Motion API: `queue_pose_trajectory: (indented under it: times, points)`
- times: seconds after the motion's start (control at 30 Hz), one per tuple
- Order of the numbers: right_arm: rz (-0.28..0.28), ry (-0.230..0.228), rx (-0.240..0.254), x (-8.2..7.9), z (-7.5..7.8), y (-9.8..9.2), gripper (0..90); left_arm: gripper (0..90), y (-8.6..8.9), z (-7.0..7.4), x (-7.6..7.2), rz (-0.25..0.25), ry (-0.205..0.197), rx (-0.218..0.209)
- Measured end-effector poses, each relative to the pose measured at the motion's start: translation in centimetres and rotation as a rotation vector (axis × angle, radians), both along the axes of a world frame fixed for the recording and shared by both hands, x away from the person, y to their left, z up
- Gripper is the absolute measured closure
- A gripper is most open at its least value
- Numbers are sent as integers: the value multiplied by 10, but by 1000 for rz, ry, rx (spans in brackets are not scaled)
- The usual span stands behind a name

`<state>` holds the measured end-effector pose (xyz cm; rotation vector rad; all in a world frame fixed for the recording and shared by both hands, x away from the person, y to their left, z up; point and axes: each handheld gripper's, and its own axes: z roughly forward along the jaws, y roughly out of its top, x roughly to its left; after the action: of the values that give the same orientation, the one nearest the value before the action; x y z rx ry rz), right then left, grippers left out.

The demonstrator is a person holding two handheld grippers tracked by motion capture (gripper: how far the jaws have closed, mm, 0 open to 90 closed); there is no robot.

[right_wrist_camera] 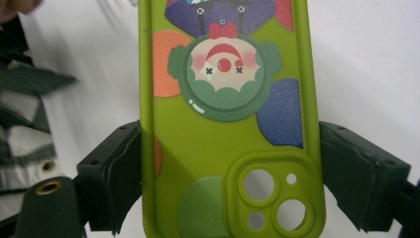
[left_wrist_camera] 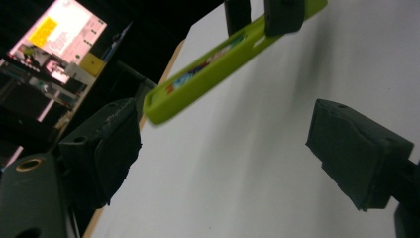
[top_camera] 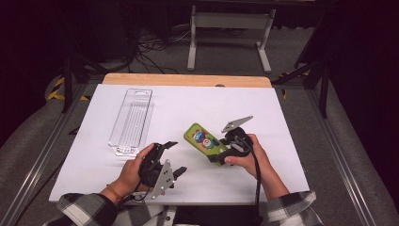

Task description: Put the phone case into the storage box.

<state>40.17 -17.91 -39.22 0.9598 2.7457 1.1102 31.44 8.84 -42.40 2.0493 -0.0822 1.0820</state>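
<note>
Two tongs work here: the right tongs (top_camera: 225, 149) pinch the green phone case (top_camera: 203, 140) by its long sides, centre frame above the bench (top_camera: 282, 141). Left tongs (top_camera: 170, 158), spread and empty, sit lower left of the case, whose long axis runs toward the clear tray (top_camera: 132, 119) at upper left.

Green phone case (right_wrist_camera: 225, 144) between claw (right_wrist_camera: 228, 173) pads

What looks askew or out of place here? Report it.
Nothing is damaged or spilled. The green phone case is off the table, clamped across its width in the right tongs. The clear plastic tray lies slightly angled. The left tongs are open.
</note>
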Motion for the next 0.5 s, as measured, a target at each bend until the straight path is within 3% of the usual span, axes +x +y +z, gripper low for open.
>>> queue_pose_trajectory:
  times: [0.03, 0.23, 0.33, 0.4, 0.5]
  points:
    - [5, 3, -1, 0, -1, 5, 164, 155, -5, -1, -2, 1, -40, 24]
    - [5, 32, 6, 0, -7, 24, 164, 271, -21, -7, -4, 40, -180, 136]
    - [-5, 36, 14, 1, -8, 26, 164, 307, -25, -10, -6, 39, -191, 160]
    - [-13, 37, 25, 2, -8, 28, 164, 392, -31, -14, -6, 45, -245, 198]
    - [-22, 38, 38, 1, -8, 30, 163, 484, -35, -17, -7, 54, -276, 247]
